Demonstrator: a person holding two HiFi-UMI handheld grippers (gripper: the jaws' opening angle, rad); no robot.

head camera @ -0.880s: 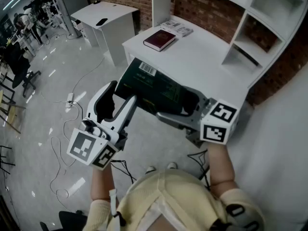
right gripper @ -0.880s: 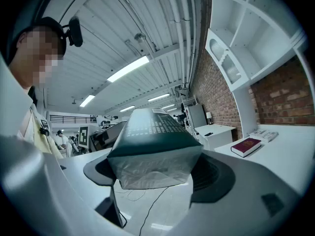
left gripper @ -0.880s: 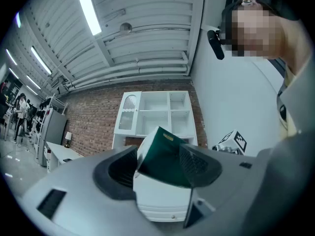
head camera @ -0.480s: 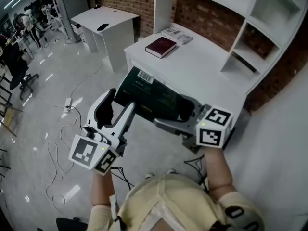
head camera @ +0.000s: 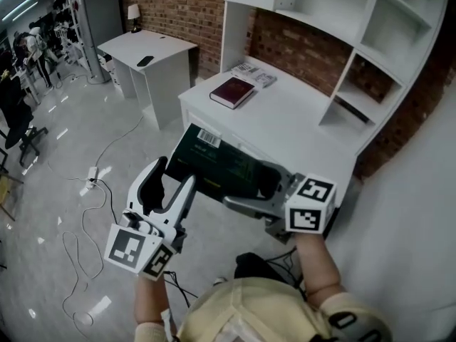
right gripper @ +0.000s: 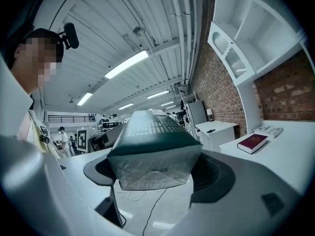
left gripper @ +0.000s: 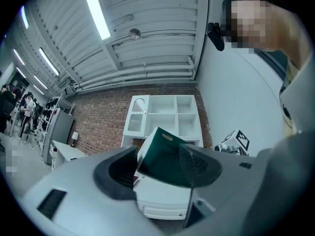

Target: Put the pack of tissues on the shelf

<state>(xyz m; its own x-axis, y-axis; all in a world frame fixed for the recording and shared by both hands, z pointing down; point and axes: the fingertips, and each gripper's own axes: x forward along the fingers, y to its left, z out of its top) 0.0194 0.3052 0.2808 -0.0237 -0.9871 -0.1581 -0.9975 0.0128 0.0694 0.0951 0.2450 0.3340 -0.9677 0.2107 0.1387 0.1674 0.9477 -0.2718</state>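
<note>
- The right claw is clenched on the pack of tissues, with its pads against two opposite sides at one end.
- The dark green pack juts out over the floor, in front of the desk. It is not yet on the shelf unit.
- The left claw stands wide apart and grasps nothing. The pack's free end lies just beyond its tips.
- Against the earlier head view the grip is the same, but the pack and both claws sit lower in the picture. More of the shelf unit shows at the top.
- Counted: two claws and one pack.
- On the desk lie one dark red book and one small stack of booklets.
- A second desk stands well apart, carrying one lamp.
</note>
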